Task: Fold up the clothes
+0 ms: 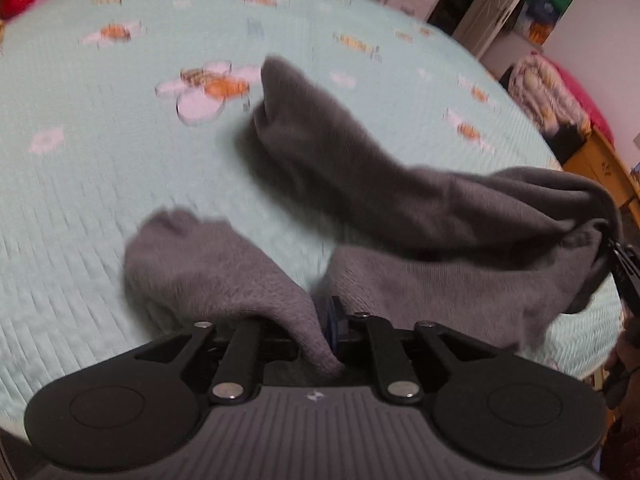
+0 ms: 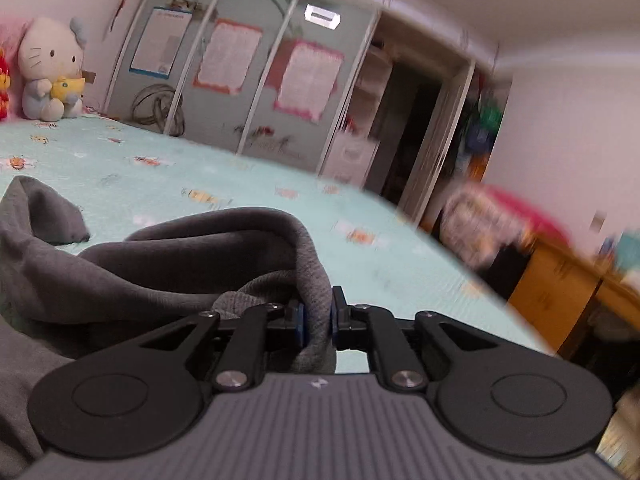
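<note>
A dark grey garment point(image 1: 400, 200) lies in a long, bunched heap on the mint bedspread point(image 1: 100, 184). One fold of it drapes over my left gripper point(image 1: 326, 332) and runs down between its jaws. The cloth hides the left finger, so I cannot see whether the pads press on it. My right gripper point(image 2: 316, 320) is shut on the garment's thick ribbed hem point(image 2: 312, 264) and holds it lifted off the bed. In the left wrist view that right gripper point(image 1: 624, 268) shows at the right edge, with the cloth hanging from it.
The bed's far edge meets sliding wardrobe doors point(image 2: 240, 80). A plush cat toy point(image 2: 52, 68) sits at the back left. To the right of the bed stand a wooden cabinet point(image 2: 552, 288) and a pile of bedding point(image 2: 480, 228).
</note>
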Motion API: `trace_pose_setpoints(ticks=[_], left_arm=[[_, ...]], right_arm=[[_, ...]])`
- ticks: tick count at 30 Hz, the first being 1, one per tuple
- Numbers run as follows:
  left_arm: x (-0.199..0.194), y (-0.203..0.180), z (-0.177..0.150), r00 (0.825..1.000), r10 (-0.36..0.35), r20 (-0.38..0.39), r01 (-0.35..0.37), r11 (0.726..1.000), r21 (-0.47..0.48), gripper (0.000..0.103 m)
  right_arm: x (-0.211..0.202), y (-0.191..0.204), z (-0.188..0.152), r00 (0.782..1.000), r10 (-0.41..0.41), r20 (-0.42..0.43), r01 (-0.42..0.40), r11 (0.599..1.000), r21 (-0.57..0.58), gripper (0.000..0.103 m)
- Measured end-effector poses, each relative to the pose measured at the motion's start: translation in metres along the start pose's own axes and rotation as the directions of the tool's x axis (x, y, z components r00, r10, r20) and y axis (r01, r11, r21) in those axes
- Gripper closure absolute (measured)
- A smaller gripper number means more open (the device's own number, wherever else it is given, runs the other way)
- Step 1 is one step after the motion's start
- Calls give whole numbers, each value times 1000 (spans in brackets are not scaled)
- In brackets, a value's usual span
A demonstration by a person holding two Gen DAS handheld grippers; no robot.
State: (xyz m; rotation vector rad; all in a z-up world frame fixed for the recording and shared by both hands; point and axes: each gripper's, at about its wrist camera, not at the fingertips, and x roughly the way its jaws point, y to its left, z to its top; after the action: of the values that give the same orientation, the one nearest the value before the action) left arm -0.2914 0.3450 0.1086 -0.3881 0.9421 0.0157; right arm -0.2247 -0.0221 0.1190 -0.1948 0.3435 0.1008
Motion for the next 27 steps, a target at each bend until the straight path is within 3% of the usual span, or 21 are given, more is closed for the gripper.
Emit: trace_pose_setpoints(ticks=[2,5,10,14,18,20,23,27], left_arm=[[-4,6,-1,1000,3,3,-3,1000,-18,67],[-14,18,2,1000,9,19,-8,998,-63,60],[-33,28,8,998,4,61,3,993,-119,60],[-42,25,15,995,-22,100,36,990,-139,58],[-39,11,29,995,-12,100,23,993,-114,55],[-36,1,35,995,-7,103,16,996,-89,55],[-31,-15,44,994,-3,109,8,999,-54,51],[-27,-33,55,993,4,116,-1,1000,-28,50]], right_arm=[[8,-31,-10,996,78,-49,-66,976,208,82],[9,-75,-22,993,113,-46,-78,876,475,71],[6,-103,-43,984,157,-83,-72,778,624,65],[9,-107,-74,943,305,-133,-98,637,765,65],[12,-85,-96,913,377,-156,-86,552,829,65],[9,-72,-100,904,396,-163,-95,557,825,64],[5,-49,-94,901,394,-180,-117,620,775,59],[-2,-39,-90,896,412,-168,-144,626,766,58]])
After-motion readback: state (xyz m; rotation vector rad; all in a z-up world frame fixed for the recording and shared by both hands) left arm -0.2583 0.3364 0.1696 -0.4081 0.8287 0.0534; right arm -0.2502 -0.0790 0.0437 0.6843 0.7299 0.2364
